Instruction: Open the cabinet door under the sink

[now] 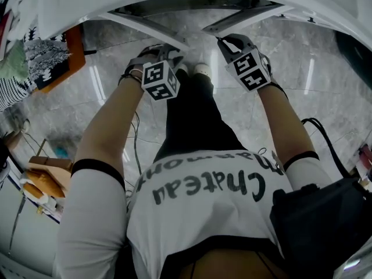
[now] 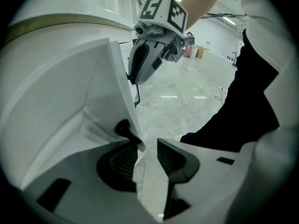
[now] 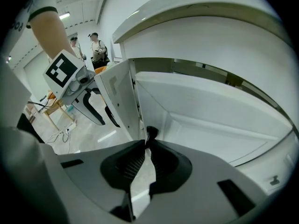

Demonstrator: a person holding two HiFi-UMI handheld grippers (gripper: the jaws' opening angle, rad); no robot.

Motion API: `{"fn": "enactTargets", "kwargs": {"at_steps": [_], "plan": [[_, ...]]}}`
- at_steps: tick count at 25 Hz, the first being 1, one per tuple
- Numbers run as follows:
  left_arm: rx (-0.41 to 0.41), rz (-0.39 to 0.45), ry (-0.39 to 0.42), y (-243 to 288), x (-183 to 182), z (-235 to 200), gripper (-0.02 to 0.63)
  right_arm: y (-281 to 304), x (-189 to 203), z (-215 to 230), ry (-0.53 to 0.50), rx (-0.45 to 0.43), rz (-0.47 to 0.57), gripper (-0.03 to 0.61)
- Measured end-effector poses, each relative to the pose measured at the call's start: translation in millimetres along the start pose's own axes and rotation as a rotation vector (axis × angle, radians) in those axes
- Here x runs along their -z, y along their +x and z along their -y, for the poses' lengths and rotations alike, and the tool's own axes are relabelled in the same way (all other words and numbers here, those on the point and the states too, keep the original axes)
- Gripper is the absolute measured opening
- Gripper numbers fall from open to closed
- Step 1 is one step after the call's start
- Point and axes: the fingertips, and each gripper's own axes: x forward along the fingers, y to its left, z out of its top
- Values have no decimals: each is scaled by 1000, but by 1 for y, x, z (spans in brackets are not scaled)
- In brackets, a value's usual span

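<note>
Standing by, I see both leaves of the cabinet under the sink already ajar, their free edges meeting near the middle. On the left, the left gripper [image 2: 147, 147] has its jaws apart at the free edge of the left door [image 1: 145, 27]. That door's black knob [image 2: 123, 127] rests against one fingertip and does not look pinched. On the right, the right gripper [image 3: 145, 149] is clamped on the right door's knob [image 3: 152, 133], at the inner edge of the right door [image 1: 244, 17]. Each door's hinges lie outward of its gripper, so I judge the pull runs toward the person and out sideways.
</note>
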Motion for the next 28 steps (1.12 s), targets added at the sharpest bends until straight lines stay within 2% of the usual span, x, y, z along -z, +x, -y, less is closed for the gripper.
{"fn": "enactTargets", "kwargs": {"at_steps": [18, 28], "plan": [[53, -44, 178, -21, 39, 38, 120, -17, 27, -8, -90, -10, -35, 34], [93, -107, 228, -36, 71, 56, 121, -25, 40, -14, -125, -22, -74, 34]]}}
